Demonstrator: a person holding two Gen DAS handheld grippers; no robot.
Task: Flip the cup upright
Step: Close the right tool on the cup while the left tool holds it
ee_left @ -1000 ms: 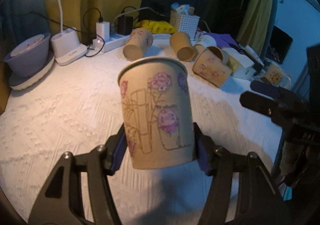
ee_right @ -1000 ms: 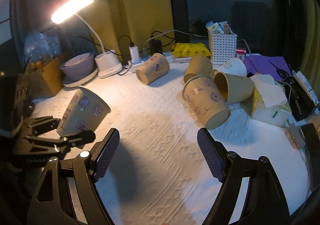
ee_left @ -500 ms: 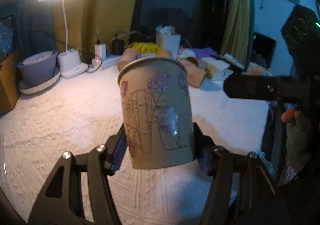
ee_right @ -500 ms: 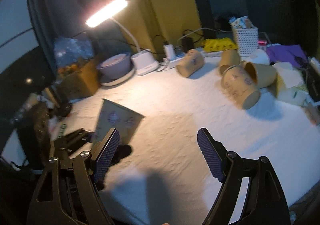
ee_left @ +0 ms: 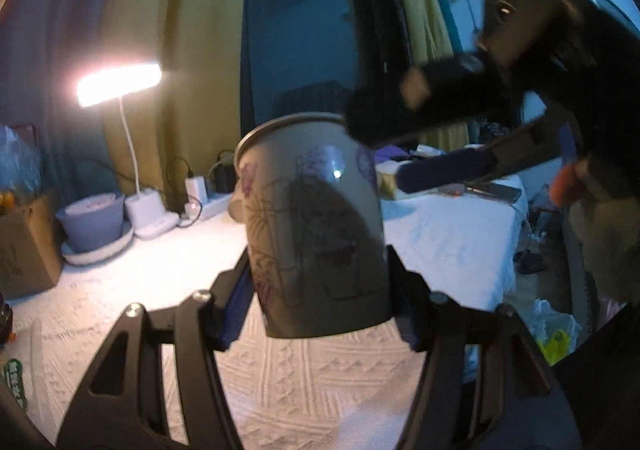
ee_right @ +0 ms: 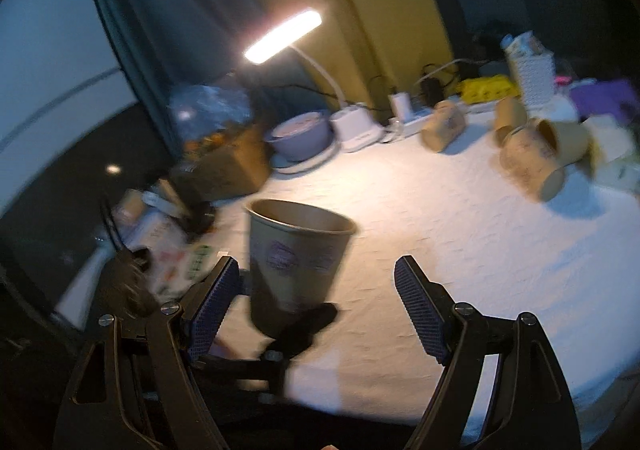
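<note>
My left gripper [ee_left: 320, 302] is shut on a tan paper cup [ee_left: 316, 226] printed with purple flowers and bamboo. The cup stands nearly upright, mouth up, above the white cloth. In the right wrist view the same cup [ee_right: 296, 262] shows with its open rim up, held at its base by the left gripper's dark fingers [ee_right: 304, 326]. My right gripper [ee_right: 316, 310] is open and empty, its blue pads wide apart, just in front of the cup. It also shows in the left wrist view [ee_left: 448, 142], close to the cup's upper right.
Several other paper cups [ee_right: 532, 162] lie on their sides at the far right of the white cloth [ee_right: 440, 230]. A lit desk lamp [ee_left: 120, 84], a purple bowl [ee_left: 90, 218], a power strip and a cardboard box [ee_left: 24, 246] stand at the back left.
The left gripper has lifted and turned the cup to mouth-up. The right gripper has swung left and closer to the cup, still open.
</note>
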